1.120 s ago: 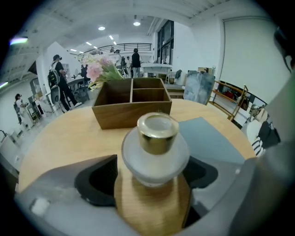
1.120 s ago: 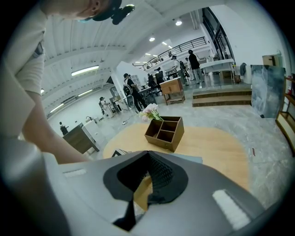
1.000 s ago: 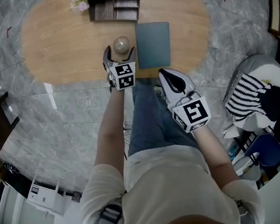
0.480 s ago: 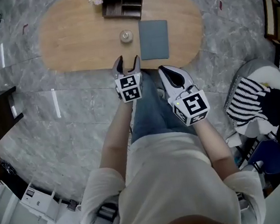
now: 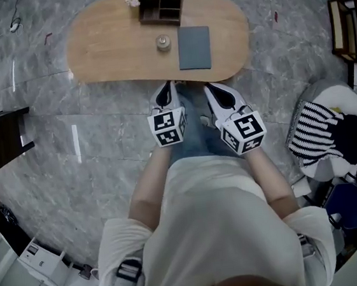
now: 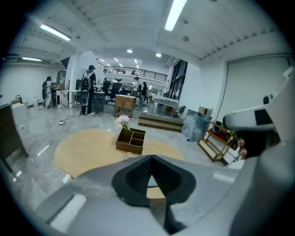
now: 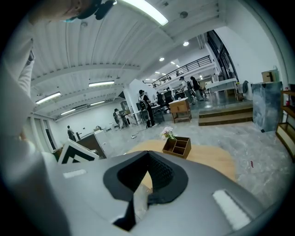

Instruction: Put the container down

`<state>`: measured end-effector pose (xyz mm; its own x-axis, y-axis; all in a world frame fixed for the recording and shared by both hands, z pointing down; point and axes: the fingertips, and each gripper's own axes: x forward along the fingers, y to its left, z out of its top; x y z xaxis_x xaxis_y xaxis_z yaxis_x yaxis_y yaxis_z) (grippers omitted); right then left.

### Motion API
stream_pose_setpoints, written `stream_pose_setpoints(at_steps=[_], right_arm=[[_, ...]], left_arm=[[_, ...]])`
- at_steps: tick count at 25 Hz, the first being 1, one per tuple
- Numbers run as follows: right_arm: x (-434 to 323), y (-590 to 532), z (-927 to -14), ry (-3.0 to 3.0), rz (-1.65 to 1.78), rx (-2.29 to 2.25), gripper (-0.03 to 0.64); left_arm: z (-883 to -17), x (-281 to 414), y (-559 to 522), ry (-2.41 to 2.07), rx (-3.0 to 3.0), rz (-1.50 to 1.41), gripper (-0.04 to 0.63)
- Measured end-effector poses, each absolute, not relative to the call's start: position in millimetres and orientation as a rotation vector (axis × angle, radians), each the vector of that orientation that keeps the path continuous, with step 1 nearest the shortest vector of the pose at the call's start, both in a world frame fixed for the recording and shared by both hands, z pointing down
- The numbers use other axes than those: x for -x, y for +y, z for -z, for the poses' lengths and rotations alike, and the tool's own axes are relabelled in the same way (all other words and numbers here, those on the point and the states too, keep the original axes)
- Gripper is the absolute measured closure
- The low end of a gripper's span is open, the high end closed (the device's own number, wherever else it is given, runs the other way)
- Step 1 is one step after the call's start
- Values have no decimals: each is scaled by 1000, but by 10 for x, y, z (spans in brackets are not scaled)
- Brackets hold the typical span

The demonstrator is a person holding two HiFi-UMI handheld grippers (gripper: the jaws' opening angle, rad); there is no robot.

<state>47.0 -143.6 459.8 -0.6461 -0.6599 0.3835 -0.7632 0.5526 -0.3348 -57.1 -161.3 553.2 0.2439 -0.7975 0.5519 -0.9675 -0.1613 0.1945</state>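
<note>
Small round glass container (image 5: 163, 42) stands upright on the oval wooden surface (image 5: 103, 45), upper centre, just beside a grey rectangular mat (image 5: 194, 47); set-down judged done. Left gripper (image 5: 166, 94), below the surface edge and well apart from the container: fingers have just been closing, now together, nothing between. Right gripper (image 5: 219, 96): fingers together, empty. Both likely held clear so the container stays undisturbed.

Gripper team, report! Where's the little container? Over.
Left gripper just closed, empty; right gripper shut, empty. Container down on table, beside grey mat. Nothing in the way.
</note>
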Motion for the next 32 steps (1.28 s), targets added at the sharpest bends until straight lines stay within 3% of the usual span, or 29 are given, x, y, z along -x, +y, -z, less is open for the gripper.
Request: stream_pose_setpoints(at_steps=[17,32], right_arm=[[-699,-649,-3929,-2665,-586,-1180,615],[-771,-517,-3787,-2684,-500,-1208,617]], left_arm=[[-4441,332,-681,-1565,-2141,-365,594],[-4170,311,-500,-1581,-2203,-269,594]])
